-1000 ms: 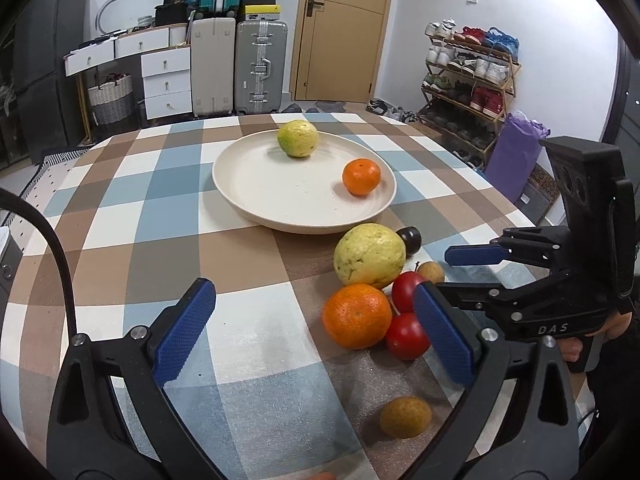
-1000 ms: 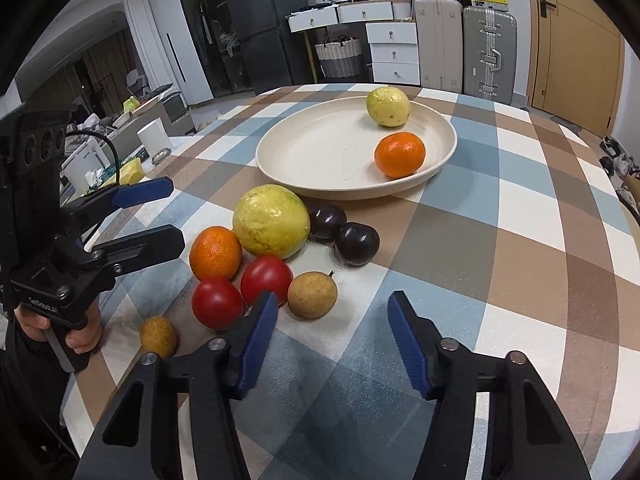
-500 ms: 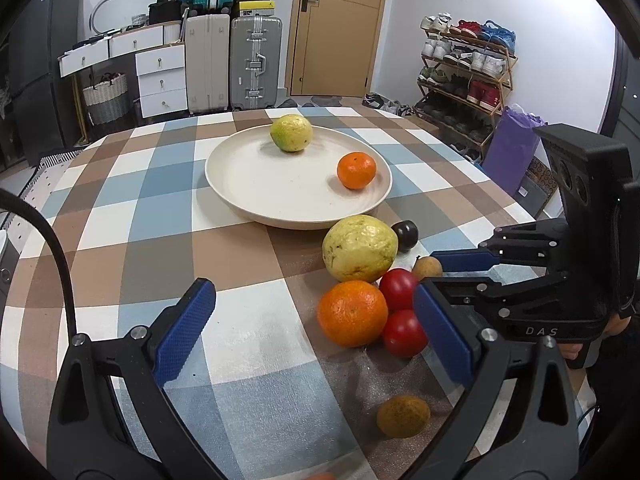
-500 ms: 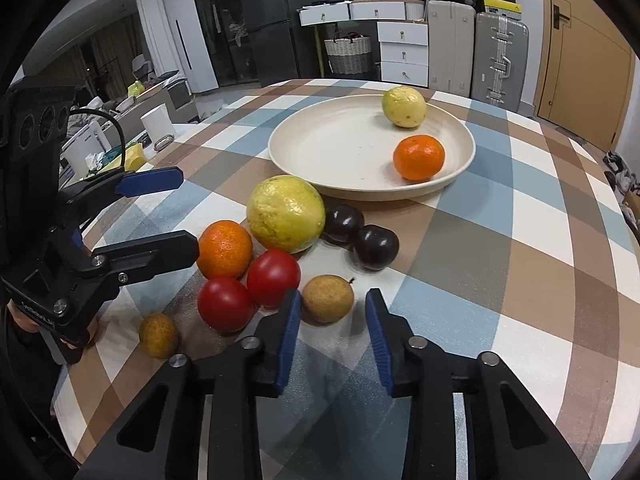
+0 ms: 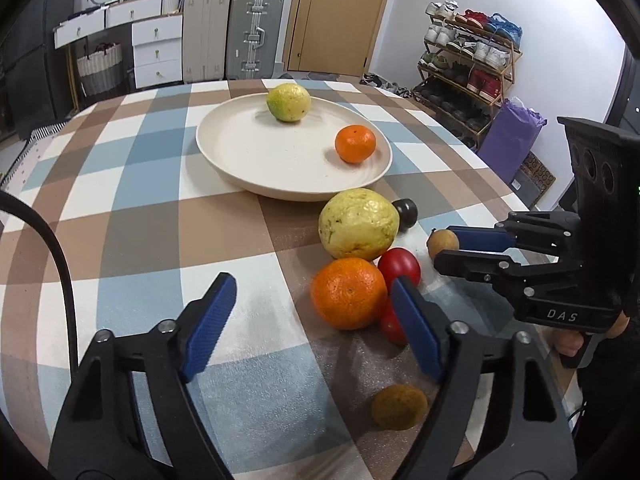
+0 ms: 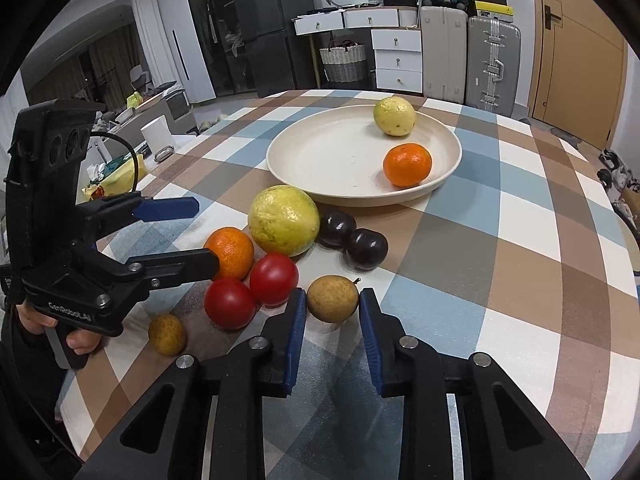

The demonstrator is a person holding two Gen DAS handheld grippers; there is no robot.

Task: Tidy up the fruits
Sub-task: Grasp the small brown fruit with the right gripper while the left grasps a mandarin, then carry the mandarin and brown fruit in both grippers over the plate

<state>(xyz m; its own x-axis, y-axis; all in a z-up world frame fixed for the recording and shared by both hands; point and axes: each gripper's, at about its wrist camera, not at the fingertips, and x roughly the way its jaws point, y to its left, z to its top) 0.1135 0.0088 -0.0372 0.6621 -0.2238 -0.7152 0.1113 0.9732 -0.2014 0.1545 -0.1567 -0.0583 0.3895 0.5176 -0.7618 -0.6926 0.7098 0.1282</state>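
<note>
A cream plate [image 6: 320,160] on the checked table holds a yellow-green fruit [image 6: 394,116] and an orange [image 6: 407,164]. In front of it lie a large yellow fruit [image 6: 284,220], an orange [image 6: 231,252], two red tomatoes [image 6: 274,278], two dark plums [image 6: 366,249] and two small brown fruits. My right gripper [image 6: 333,304] has its pads on both sides of one brown fruit [image 6: 332,298], closed around it on the table. My left gripper [image 5: 312,312] is open and empty, just short of the loose orange [image 5: 347,292]. The other brown fruit [image 5: 399,407] lies near its right finger.
The checked table [image 5: 140,220] drops off at its round edge on the right. Suitcases [image 5: 256,32], white drawers and a shoe rack [image 5: 468,60] stand beyond it. A white cup [image 6: 158,136] and clutter sit on a side table at the left in the right wrist view.
My right gripper has moved forward and narrowed from wide open to closed around the small brown fruit. My left gripper has edged toward the loose orange, still open.
</note>
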